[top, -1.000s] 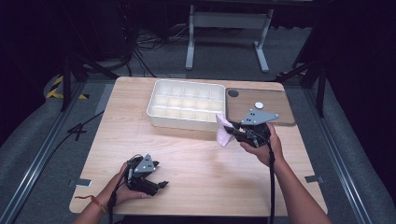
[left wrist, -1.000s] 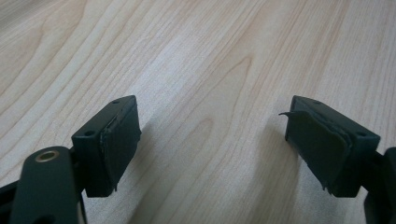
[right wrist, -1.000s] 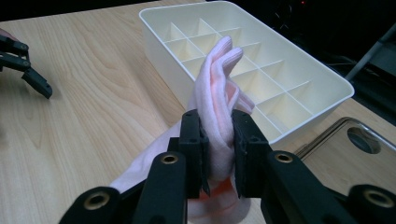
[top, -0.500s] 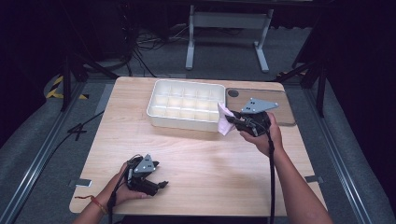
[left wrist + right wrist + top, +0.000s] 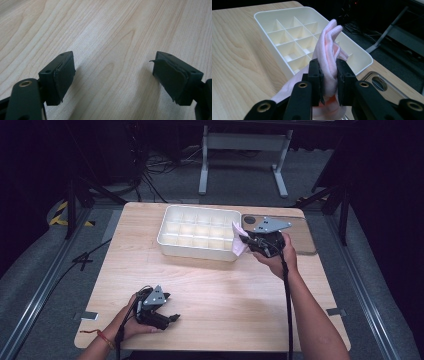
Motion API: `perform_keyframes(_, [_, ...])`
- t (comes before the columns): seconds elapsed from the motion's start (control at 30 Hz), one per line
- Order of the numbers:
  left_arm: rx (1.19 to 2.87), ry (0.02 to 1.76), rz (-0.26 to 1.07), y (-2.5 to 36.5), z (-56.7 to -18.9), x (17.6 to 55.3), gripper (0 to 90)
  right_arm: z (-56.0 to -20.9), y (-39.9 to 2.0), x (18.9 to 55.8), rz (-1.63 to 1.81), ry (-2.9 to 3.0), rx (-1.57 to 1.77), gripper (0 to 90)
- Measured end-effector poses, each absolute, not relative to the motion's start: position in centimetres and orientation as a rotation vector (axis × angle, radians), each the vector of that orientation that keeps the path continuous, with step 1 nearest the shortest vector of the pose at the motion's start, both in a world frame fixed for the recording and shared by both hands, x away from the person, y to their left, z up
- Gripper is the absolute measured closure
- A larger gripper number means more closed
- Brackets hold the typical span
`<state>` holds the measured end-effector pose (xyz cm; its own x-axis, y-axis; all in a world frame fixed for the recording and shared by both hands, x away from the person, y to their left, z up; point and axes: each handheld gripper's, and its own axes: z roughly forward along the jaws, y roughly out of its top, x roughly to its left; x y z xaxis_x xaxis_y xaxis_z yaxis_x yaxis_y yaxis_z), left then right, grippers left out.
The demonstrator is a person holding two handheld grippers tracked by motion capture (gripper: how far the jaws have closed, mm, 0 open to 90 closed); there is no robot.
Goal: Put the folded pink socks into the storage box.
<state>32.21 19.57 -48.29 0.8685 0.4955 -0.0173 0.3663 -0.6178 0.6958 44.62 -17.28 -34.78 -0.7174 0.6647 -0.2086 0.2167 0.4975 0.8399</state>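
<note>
Right gripper view puts the pink cloth (image 5: 328,58) pinched between the two jaws of the right gripper (image 5: 329,75), folded upright, its top leaning over the near corner of the white tray (image 5: 269,13); its tail hangs below the jaws. The likely trouble: loose folds could catch on a divider or drape across two compartments if let go too high, and the thin grip may slip. Which cell it sits above is hard to tell from the high view, where the cloth (image 5: 239,242) meets the tray's right end. The left gripper (image 5: 113,80) rests low over the bare table (image 5: 105,30), jaws wide apart, holding nothing.
</note>
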Motion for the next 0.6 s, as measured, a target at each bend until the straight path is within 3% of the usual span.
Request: perform_keyframes(0.6, [2.307,0.612,0.228,19.6,-48.3,32.2,18.4,-36.2,-15.1,47.7,1.045,2.225,0.742,76.6])
